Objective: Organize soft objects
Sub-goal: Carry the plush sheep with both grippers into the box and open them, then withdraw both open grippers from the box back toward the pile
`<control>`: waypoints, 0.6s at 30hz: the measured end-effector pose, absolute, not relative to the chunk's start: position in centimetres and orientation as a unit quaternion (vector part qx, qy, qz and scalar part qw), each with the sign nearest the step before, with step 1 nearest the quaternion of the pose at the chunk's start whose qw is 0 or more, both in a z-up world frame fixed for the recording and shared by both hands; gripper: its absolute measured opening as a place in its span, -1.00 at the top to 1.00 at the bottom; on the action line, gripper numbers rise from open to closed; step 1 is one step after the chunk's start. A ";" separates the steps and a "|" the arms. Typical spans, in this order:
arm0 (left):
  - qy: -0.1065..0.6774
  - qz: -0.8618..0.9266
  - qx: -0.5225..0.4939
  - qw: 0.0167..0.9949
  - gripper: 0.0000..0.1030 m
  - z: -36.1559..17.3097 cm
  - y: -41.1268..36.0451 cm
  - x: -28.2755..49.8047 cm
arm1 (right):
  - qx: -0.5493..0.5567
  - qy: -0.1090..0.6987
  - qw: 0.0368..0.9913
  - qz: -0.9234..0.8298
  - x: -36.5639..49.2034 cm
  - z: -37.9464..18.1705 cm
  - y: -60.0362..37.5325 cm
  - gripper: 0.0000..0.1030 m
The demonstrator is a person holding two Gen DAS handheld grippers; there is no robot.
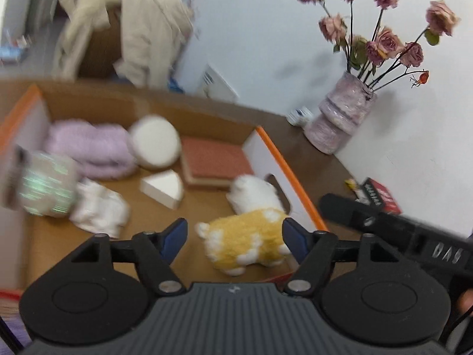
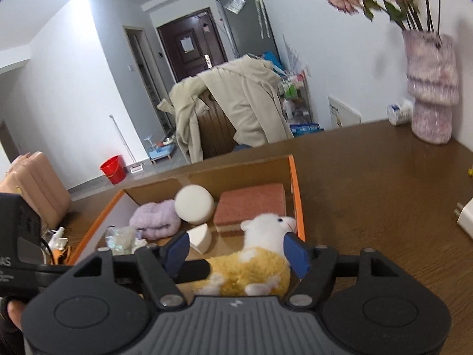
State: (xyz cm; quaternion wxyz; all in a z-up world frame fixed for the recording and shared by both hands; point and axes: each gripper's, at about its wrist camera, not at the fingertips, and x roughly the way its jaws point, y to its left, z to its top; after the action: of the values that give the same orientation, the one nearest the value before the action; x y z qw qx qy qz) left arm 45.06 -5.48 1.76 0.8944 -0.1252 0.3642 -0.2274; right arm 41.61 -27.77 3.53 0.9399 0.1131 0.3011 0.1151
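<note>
Both grippers, left gripper and right gripper, spread wide, clamping nothing. Yellow-and-white plush sheep lying loose in cardboard box, beside sponge block.

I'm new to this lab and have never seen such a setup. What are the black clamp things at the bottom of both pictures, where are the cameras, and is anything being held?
There is no robot arm here: a person carries a handheld two-finger gripper in each hand, and a fisheye camera on each looks forward along its fingers. One picture comes from the left gripper, the other from the right gripper. Both hang over a cardboard box on a brown table. In the box lie a yellow and white plush sheep, a purple fluffy bundle, a white round sponge, a white wedge sponge, a reddish sponge block and a white cloth. Both grippers are open. The sheep lies between the blue pads, but nothing is gripped.
</note>
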 end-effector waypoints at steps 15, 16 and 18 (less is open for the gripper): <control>0.187 -0.042 -0.020 0.981 -0.90 8.9 1.0 26.5 | 0.073 0.201 0.967 0.139 28.3 10.3 -26.2 -0.76; 0.173 -0.037 -0.019 0.984 -0.92 9.0 1.1 25.1 | 0.067 0.191 0.969 0.140 27.2 10.5 -25.9 -0.78; 0.152 -0.031 -0.014 0.988 -0.94 9.3 1.1 22.3 | 0.057 0.171 0.973 0.143 24.7 10.7 -25.5 -0.86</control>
State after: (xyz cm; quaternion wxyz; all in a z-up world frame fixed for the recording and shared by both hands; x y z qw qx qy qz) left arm 22.32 1.07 9.26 0.9877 -0.0141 0.1525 -0.0313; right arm 24.73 -25.49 10.74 0.9733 0.0570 0.1705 0.1428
